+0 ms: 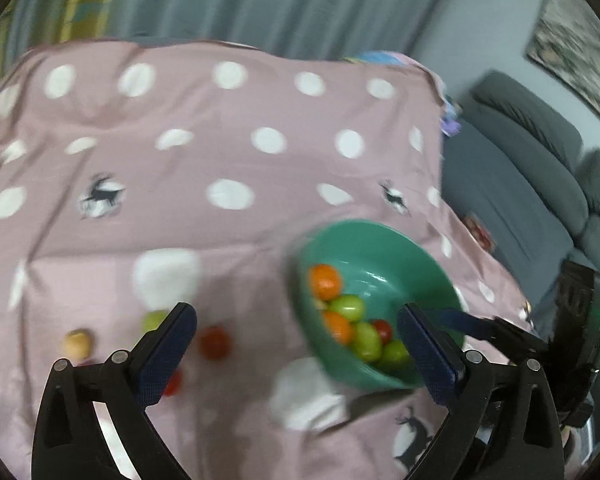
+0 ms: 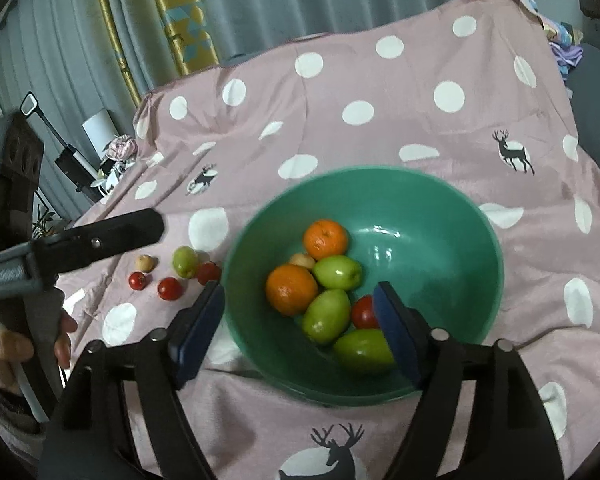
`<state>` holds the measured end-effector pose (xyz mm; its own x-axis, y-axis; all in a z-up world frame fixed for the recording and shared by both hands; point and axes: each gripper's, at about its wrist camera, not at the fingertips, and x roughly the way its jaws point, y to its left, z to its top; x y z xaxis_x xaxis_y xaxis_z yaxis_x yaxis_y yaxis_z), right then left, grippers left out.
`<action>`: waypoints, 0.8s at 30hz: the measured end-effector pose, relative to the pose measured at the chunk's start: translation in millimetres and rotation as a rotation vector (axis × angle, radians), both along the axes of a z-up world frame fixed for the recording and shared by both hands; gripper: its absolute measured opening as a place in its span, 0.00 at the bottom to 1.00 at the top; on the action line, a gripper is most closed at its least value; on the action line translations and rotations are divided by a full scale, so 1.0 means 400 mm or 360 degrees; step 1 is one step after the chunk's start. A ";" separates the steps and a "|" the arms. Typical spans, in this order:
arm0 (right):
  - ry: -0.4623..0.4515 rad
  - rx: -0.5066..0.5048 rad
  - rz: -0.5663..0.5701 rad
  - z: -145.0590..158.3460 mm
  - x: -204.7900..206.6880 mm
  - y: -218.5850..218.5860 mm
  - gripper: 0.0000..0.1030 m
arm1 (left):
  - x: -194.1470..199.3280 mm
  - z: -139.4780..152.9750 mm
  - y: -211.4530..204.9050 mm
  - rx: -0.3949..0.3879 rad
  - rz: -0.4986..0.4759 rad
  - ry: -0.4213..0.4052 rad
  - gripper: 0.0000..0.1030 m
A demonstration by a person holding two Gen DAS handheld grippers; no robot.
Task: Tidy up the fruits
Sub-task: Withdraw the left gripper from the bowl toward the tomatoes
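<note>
A pink polka-dot cloth (image 2: 380, 120) covers the table; the green bowl (image 2: 440, 216) near its front holds oranges and green fruit, small fruits (image 2: 170, 288) left of it. Left gripper (image 1: 296, 344) and right gripper (image 2: 300, 328) both gape wide, empty

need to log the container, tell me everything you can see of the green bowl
The round, glossy green plastic-looking bowl sits upright on the pink polka-dot tablecloth. Its smooth inside shows light glints. Inside lie two oranges, three green fruits, a red one and a small tan one, gathered toward the near-left side. The right hand-held gripper hangs open over its near rim, one finger inside and one outside; whether they touch it is unclear.
</note>
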<state>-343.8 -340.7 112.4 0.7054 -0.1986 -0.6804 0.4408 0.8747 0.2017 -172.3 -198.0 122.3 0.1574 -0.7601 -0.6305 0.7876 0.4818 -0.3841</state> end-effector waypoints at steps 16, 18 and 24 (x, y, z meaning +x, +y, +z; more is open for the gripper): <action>0.0017 0.0103 0.0513 -0.022 0.115 0.198 0.84 | 0.086 -0.107 0.255 0.0048 0.0261 0.0147 0.97; 0.0080 0.0075 0.0574 -0.044 0.140 0.222 0.84 | 0.082 -0.123 0.258 0.0060 0.0228 0.0161 0.97; 0.0222 0.0065 0.0665 -0.106 0.215 0.251 0.77 | 0.074 -0.148 0.237 0.0093 0.0147 0.0148 0.97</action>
